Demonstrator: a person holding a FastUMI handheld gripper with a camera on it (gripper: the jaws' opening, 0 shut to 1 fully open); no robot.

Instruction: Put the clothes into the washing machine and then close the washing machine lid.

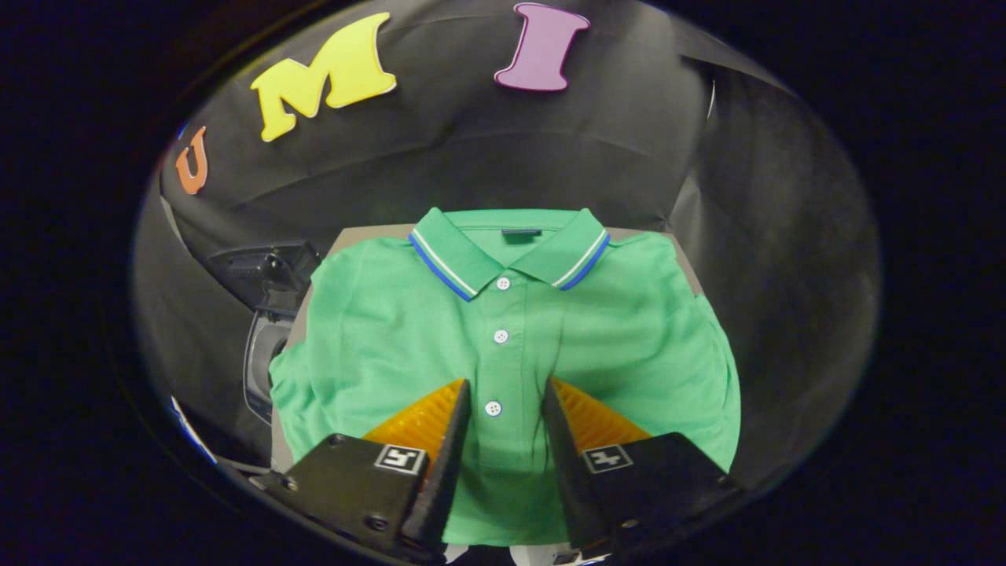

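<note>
- One green polo shirt [503, 338] lies flat, buttoned and collar far from me, on a small grey counter [682, 259] whose bare corners peek out at the far left and far right of the cloth.
- My claw [505, 405] hangs over the near half of the shirt, fingers parted a moderate way with the button placket running up between them; nothing is held, and I cannot tell whether the tips touch the fabric or float just above it.
- Step in hand, as I judge it: getting a first pinch on the shirt. None of the task is done yet.
- Risk: closing on flat, taut cloth may catch only a thin fold or nothing, so the shirt slips out on the lift.
- Risk: a pinch at the placket could snag a button [493, 408] rather than cloth, giving a weak hold.
- Risk: lifted from the middle, the sleeves and hem would trail and could drag on the counter edge or hang outside the drum.
- To the left of the counter sits a dark machine part with a rounded opening [263, 358]; likely the washing machine, but too shadowed and cut off to confirm, and I cannot make out its lid.
- Shirt's near hem is hidden behind the claw bodies.
</note>
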